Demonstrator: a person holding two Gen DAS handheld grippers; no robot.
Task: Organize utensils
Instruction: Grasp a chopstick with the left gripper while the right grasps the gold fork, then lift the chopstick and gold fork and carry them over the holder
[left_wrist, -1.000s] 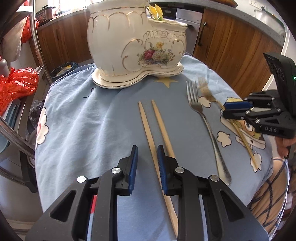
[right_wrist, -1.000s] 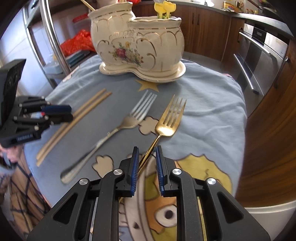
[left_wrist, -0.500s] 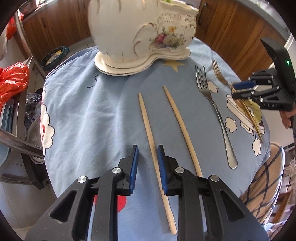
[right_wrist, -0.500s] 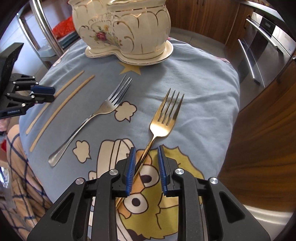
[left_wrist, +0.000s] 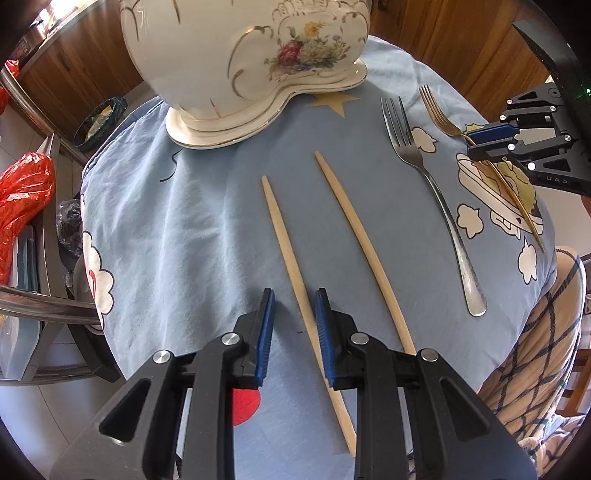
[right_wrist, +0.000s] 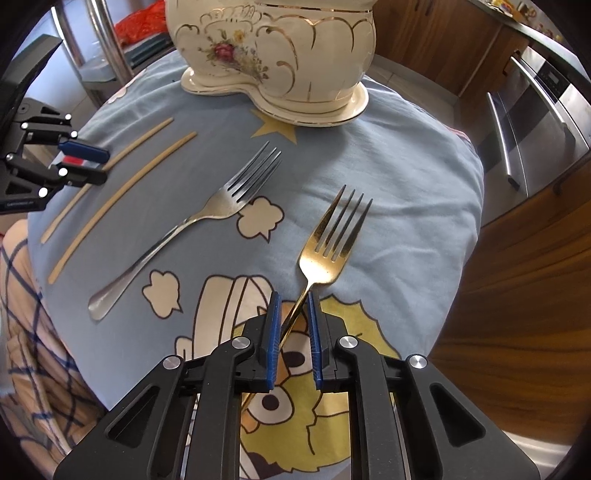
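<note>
Careful: your right gripper (right_wrist: 293, 326) jaws, just closing, straddle the gold fork (right_wrist: 332, 236) handle without pinching; the left gripper (left_wrist: 293, 332) stands apart around a chopstick (left_wrist: 295, 266). Either thin handle could skid on the loose cloth (left_wrist: 207, 221).

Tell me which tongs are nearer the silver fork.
Right. The right tongs straddle the gold fork's handle, which lies right beside the silver fork. The left tongs straddle the outer chopstick, with the other chopstick between.
</note>
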